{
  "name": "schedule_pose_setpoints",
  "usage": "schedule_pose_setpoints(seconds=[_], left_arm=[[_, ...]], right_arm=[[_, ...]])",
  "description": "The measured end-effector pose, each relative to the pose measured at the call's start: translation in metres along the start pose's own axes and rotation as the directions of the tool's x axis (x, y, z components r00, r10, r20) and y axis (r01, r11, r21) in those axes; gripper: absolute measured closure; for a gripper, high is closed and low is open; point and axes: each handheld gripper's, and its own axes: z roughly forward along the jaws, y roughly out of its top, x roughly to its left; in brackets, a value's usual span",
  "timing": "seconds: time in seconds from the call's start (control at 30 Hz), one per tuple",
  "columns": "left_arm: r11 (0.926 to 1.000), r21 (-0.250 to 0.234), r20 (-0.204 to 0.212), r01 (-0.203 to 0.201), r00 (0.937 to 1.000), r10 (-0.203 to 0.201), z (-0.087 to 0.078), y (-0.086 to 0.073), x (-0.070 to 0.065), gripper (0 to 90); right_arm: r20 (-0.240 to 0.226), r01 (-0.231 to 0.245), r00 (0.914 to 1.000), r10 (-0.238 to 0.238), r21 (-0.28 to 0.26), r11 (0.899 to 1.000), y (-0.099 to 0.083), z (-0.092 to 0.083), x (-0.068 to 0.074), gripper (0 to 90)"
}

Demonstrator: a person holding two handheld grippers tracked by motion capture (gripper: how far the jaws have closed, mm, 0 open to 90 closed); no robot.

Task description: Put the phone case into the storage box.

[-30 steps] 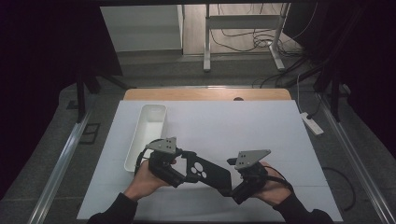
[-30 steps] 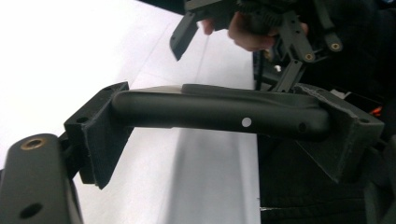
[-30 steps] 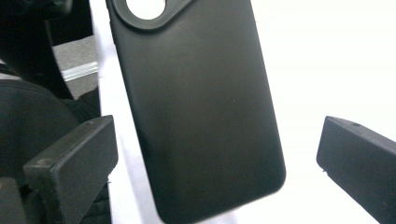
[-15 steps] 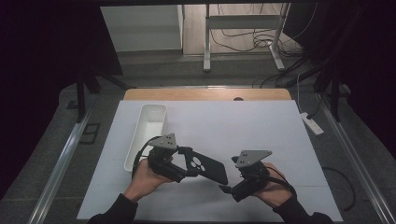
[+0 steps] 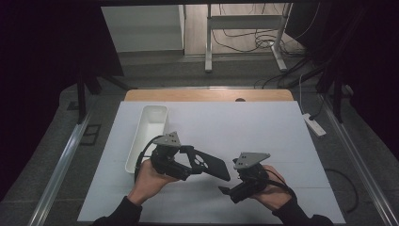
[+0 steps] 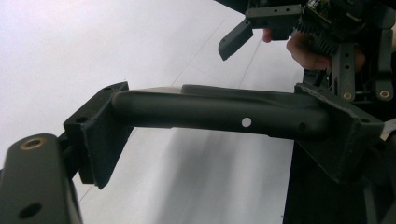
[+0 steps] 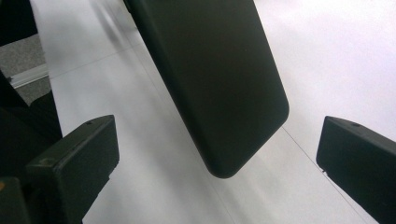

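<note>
Handover reversed: 1 second ago both claws met at black phone case (image 5: 207, 165); now left claw (image 5: 188, 162) alone clenches it by camera end, lifted over white worktop (image 5: 263, 136); right claw (image 5: 228, 190) released, jaws wide, drawn back just below case's free end; white tray (image 5: 149, 136) beside left hand, likely destination.

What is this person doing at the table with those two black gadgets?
A person sits at a white table with a hand-held gripper in each hand. The left gripper is clamped across a black phone case, holding it above the table. The right gripper sits just short of the case's free end, its fingers spread wide and not touching it. A white tray stands to the left, apart from both.
</note>
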Motion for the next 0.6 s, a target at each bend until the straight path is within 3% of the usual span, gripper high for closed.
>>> schedule_pose_setpoints(seconds=[0.23, 0.6], left_arm=[[0.9998, 0.002, -0.011, 0.021, 0.9997, -0.021, 0.0012, 0.0015, -0.0018, 15.6], [0.9992, 0.005, -0.007, 0.04, 0.9992, -0.04, 0.0046, 0.0067, -0.0087, 15.6]], right_arm=[[0.051, 0.005, 0.9987, -0.006, 0.01, 1.0, 0.0006, 0.0019, 0.0025, 0.0], [0.077, 0.011, 0.9969, -0.013, 0.029, 1.0, 0.0046, 0.0092, 0.0058, 0.0]])
